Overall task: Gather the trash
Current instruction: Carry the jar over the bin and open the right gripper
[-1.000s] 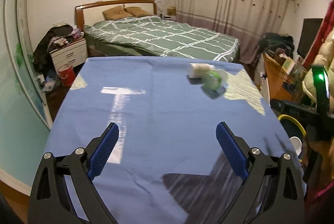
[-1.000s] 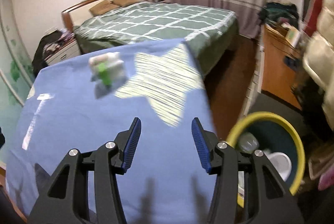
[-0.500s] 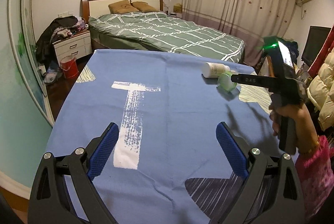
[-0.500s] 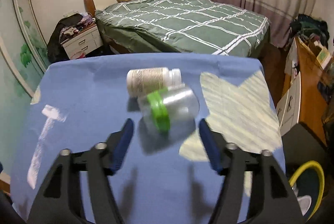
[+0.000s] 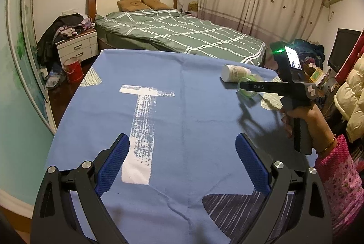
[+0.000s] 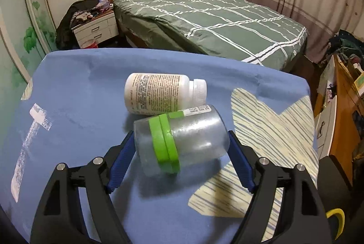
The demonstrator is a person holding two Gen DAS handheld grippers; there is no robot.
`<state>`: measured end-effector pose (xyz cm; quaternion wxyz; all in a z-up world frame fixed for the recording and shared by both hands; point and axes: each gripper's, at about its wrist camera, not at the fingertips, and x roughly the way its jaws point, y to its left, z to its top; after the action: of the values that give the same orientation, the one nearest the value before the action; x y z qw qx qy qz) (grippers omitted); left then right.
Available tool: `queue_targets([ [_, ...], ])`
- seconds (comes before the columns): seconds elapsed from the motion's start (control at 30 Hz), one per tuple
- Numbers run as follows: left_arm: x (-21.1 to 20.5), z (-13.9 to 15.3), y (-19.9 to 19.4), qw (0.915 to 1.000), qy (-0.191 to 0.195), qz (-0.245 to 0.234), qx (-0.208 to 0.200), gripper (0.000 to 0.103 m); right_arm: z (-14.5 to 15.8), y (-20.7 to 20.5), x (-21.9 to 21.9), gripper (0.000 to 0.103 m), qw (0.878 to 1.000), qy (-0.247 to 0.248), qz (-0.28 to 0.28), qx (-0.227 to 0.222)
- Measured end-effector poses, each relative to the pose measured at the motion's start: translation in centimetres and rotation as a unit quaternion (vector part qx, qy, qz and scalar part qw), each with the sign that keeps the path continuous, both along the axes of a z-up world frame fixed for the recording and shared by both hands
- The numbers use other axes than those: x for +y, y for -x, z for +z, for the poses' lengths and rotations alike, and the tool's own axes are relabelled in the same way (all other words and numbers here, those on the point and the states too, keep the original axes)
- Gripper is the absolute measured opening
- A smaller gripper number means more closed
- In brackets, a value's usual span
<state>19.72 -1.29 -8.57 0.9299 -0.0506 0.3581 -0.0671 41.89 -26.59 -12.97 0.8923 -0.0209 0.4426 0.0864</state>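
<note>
While the left gripper [image 5: 182, 166] hangs spread wide over the blue-clothed bench [image 5: 193, 130], nothing sits between its pads. From the right wrist, the right gripper [image 6: 179, 157] straddles a green-banded clear jar [image 6: 182, 141] lying against a white pill bottle [image 6: 159, 96], still released.

The right gripper [image 6: 180, 161] has its blue fingers [image 6: 119, 164] spread wide on either side of a clear plastic jar [image 6: 182, 141] lying on its side, green band around its middle. Can't tell if the pads actually touch it, they sit right at its ends. Just behind it, touching, a white pill bottle [image 6: 162, 94] also lies flat, cap pointing right, printed label up. Both rest on the bench [image 6: 79, 89], covered in blue cloth with a pale striped star shape to the right. Beyond is a bed [image 6: 216, 16] with a green checked cover, a white nightstand [image 6: 95, 26] beside it.
</note>
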Motion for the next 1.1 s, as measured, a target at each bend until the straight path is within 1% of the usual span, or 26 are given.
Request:
queue_targets([
  [0.13, -0.8, 0.0, 0.1, 1.0000, -0.002, -0.009, 0.000, 0.093, 0.1, 0.6, -0.3, 0.073, 1.000, -0.007, -0.008, 0.009],
  [0.2, -1.1, 0.1, 0.1, 0.9999, -0.004, -0.014, -0.001, 0.093, 0.3, 1.6, -0.7, 0.073, 1.000, -0.014, -0.010, 0.009],
  [0.47, -2.9, 0.3, 1.1, 0.9993, -0.004, -0.036, -0.006, 0.093, 1.7, 8.1, -3.4, 0.073, 0.999, -0.027, -0.044, -0.010],
  [0.53, -3.5, 0.4, 1.4, 0.9990, -0.006, -0.044, -0.008, 0.093, 2.1, 10.5, -4.8, 0.073, 0.998, -0.024, -0.063, -0.019],
  [0.67, -4.5, 0.4, 1.8, 0.9983, -0.007, -0.057, -0.006, 0.093, 2.3, 13.7, -7.5, 0.073, 0.994, -0.023, -0.105, -0.028],
  [0.73, -5.1, 0.3, 1.9, 0.9979, -0.008, -0.064, -0.005, 0.093, 2.2, 15.9, -9.9, 0.073, 0.989, -0.020, -0.143, -0.034],
  [0.83, -6.2, 0.4, 2.2, 0.9972, -0.011, -0.074, -0.005, 0.093, 2.1, 17.8, -13.1, 0.073, 0.982, -0.014, -0.187, -0.038],
  [0.87, -6.6, 0.4, 2.3, 0.9969, -0.012, -0.077, -0.005, 0.093, 1.8, 19.1, -15.2, 0.073, 0.974, -0.009, -0.223, -0.038],
  [0.93, -7.4, 0.3, 2.3, 0.9963, -0.013, -0.084, -0.003, 0.093, 1.4, 19.9, -16.8, 0.073, 0.968, -0.011, -0.248, -0.035],
  [0.97, -7.7, 0.3, 2.3, 0.9961, -0.014, -0.088, -0.002, 0.093, 0.8, 20.9, -18.5, 0.073, 0.961, -0.014, -0.275, -0.029],
  [1.03, -8.5, 0.2, 2.3, 0.9953, -0.015, -0.096, 0.000, 0.093, 0.3, 21.7, -19.9, 0.073, 0.956, -0.013, -0.293, -0.024],
  [1.1, -9.4, 0.1, 2.3, 0.9945, -0.019, -0.103, 0.002, 0.093, -0.6, 22.5, -21.6, 0.073, 0.948, -0.012, -0.318, -0.013],
])
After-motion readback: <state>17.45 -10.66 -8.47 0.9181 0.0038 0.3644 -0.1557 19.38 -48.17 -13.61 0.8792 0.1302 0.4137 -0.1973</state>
